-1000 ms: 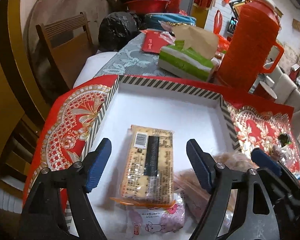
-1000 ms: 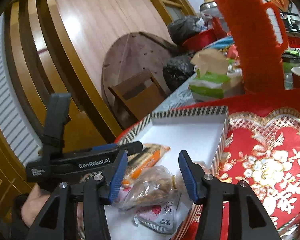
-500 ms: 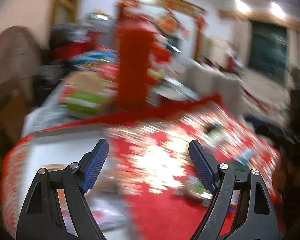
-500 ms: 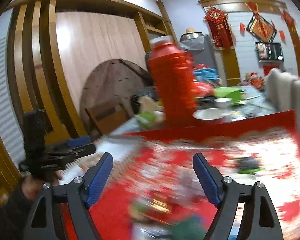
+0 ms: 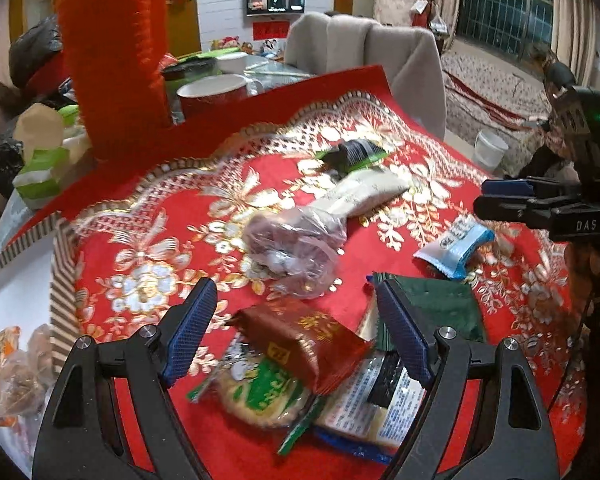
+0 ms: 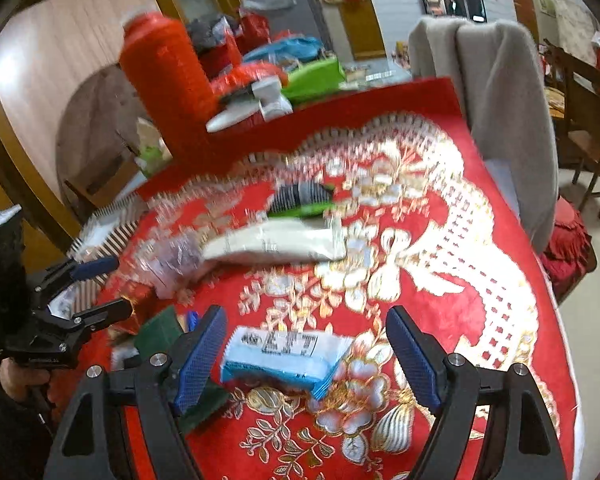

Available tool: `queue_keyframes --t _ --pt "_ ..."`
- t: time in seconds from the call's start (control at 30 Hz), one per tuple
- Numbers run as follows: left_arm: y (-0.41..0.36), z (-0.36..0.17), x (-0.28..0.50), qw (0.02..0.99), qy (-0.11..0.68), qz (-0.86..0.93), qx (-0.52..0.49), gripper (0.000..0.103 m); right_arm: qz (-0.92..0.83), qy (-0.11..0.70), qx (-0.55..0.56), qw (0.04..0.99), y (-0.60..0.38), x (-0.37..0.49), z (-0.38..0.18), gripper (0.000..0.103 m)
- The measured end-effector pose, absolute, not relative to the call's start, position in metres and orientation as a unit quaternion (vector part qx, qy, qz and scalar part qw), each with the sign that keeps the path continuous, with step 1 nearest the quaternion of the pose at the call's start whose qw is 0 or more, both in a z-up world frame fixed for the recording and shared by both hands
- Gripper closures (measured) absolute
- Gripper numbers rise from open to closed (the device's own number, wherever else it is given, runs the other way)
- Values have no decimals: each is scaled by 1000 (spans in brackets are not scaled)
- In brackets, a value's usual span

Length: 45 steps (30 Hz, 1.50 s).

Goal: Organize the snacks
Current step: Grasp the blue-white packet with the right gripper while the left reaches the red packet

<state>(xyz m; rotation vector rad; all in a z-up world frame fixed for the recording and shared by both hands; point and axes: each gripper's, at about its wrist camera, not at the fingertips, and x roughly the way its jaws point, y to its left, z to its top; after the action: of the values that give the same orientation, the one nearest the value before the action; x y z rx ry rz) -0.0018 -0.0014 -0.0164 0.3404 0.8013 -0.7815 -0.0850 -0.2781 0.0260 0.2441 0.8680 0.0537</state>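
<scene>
Snacks (image 5: pixel 300 344) on the cloth, no longer the box's, lie beneath both spread, empty grippers (image 5: pixel 292 334) (image 6: pixel 306 356).

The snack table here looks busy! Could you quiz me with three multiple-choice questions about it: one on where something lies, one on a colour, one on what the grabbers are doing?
1. Where does the blue-and-white packet lie?
A. in the white box
B. on the red cloth, in front of the right gripper
C. on a chair

2. What colour is the tall flask?
A. red
B. green
C. white

3. How does the left gripper stand?
A. clamped on a bowl
B. shut, empty
C. open, holding nothing

Answers:
1 B, it rests on the cloth between the open fingers.
2 A, its ribbed body is red.
3 C, its pads touch no snack.
</scene>
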Motion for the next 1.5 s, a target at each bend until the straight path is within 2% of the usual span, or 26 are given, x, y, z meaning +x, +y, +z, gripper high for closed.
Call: queue_keyframes --t 0.23,0.37,0.4,0.43,0.47,0.5,0.57,0.6,0.67,0.7,0.73,0.77,0.83,1.23,1.33,1.37,1.5 --pt "-9 -33 -5 834 369 -366 186 20 21 467 47 883 -243 -71 -3 23" --pt "-3 -35 -4 836 365 -374 168 22 10 468 17 884 -234 -69 -9 29" --pt "-1 -35 -3 839 362 -372 165 31 8 467 13 884 -233 -69 -9 32" --pt "-1 -36 -3 839 364 -369 165 36 8 466 11 885 -233 -70 -8 39" --pt "1 -38 -1 838 370 -369 158 42 9 464 14 886 -234 -71 -7 41" --pt "3 -38 1 838 373 -370 149 50 11 462 19 886 -235 -72 -6 42" --pt "8 -38 5 838 378 -370 134 57 12 460 20 888 -237 -72 -5 45" --pt "10 -36 6 839 377 -372 129 70 11 458 22 889 -237 -73 -4 45" --pt "16 -29 6 846 367 -370 114 84 10 449 24 893 -238 -73 -1 48" --pt "20 -25 7 849 362 -370 106 87 11 444 26 896 -238 -74 2 49" --pt "22 -23 7 851 358 -370 100 87 11 437 28 899 -238 -76 4 53" --pt "26 -19 8 854 354 -370 95 87 14 430 31 902 -239 -77 7 63" --pt "30 -17 11 854 355 -371 87 88 18 419 41 907 -242 -79 12 67" --pt "28 -29 13 844 365 -380 98 88 21 420 35 906 -237 -78 9 67" --pt "27 -31 13 842 368 -381 102 88 23 415 33 909 -235 -79 10 72" --pt "28 -30 14 842 369 -382 99 88 21 408 36 912 -235 -80 13 79" --pt "36 -20 14 833 370 -401 95 88 20 363 67 929 -245 -90 29 80"
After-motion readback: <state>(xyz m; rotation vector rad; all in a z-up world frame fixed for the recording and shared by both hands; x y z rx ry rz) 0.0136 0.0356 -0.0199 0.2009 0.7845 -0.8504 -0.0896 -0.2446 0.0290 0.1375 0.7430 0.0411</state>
